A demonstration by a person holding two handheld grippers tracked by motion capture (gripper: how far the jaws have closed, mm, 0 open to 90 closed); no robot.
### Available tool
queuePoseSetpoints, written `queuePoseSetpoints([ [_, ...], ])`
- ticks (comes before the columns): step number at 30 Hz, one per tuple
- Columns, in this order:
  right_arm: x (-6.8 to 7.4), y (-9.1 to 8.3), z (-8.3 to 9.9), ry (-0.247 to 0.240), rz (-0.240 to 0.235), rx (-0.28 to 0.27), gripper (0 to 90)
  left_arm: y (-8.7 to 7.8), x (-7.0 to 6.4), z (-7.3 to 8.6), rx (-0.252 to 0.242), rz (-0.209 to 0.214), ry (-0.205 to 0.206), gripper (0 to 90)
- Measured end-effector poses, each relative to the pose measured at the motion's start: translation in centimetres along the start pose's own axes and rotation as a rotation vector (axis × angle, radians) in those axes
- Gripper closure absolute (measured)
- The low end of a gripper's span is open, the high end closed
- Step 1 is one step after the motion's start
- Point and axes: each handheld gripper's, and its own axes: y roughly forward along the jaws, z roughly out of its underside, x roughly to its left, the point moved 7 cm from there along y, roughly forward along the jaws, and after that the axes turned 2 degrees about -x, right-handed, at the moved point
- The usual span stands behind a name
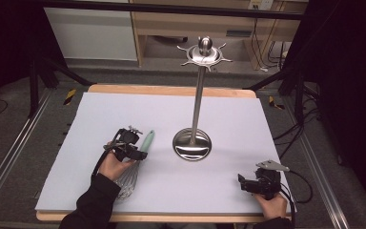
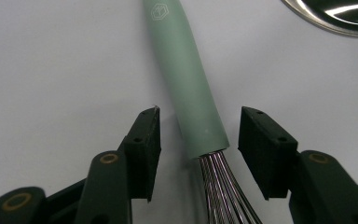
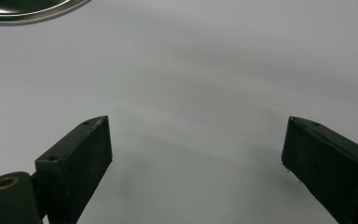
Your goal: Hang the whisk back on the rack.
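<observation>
**A:** So what's picked up from above that the close-ups miss? From the high view, one whisk (image 1: 134, 164) can be seen lying flat in the lower left of the frame on the white counter (image 1: 228, 124), with the left tongs (image 1: 132, 145) lowered over it. One steel utensil stand (image 1: 193, 143) is planted at the middle, its pole upright and a crown of hooks up at the top centre. None of that pole or crown is caught by the gripper cameras.

**B:** Right, and the left gripper view gives what's lost from above: the mint-green handle (image 2: 186, 88) is seen running up the centre of the frame, a small logo stamped near its top end, wires (image 2: 226, 191) fanning out at the bottom. The left tongs (image 2: 198, 140) are spread open around the handle's lower end, a gap left on both sides, nothing clamped.

**A:** And the other side?

**B:** The right tongs (image 1: 252, 183) are parked at the lower right from above, well apart from the whisk. In the right gripper view they (image 3: 196, 154) are spread wide over bare counter, with only an edge of the stand's base (image 3: 28, 11) caught in the upper left corner.

**A:** Tally then: one whisk, one stand, two tongs, both open.
</observation>
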Motion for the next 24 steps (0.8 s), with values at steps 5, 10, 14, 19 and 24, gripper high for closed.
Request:
queuePoseSetpoints([
  [5, 0.0, 0.0, 0.0, -0.001, 0.003, 0.001, 8.9, 0.5, 0.0, 0.2, 0.023, 0.000, 0.001, 50.0],
  [10, 0.0, 0.0, 0.0, -0.002, 0.003, 0.001, 8.9, 1.1, -0.1, 0.3, 0.042, 0.002, 0.003, 52.5],
  [14, 0.0, 0.0, 0.0, -0.002, 0.003, 0.002, 8.9, 1.2, 0.0, 0.3, 0.045, -0.013, -0.004, 56.8],
  [19, 0.0, 0.0, 0.0, -0.004, 0.002, 0.002, 8.9, 1.2, 0.2, 0.2, 0.057, -0.003, -0.028, 63.0],
  [24, 0.1, 0.0, 0.0, -0.003, 0.001, 0.003, 8.9, 1.2, 0.2, 0.1, 0.064, -0.012, -0.045, 64.1],
])
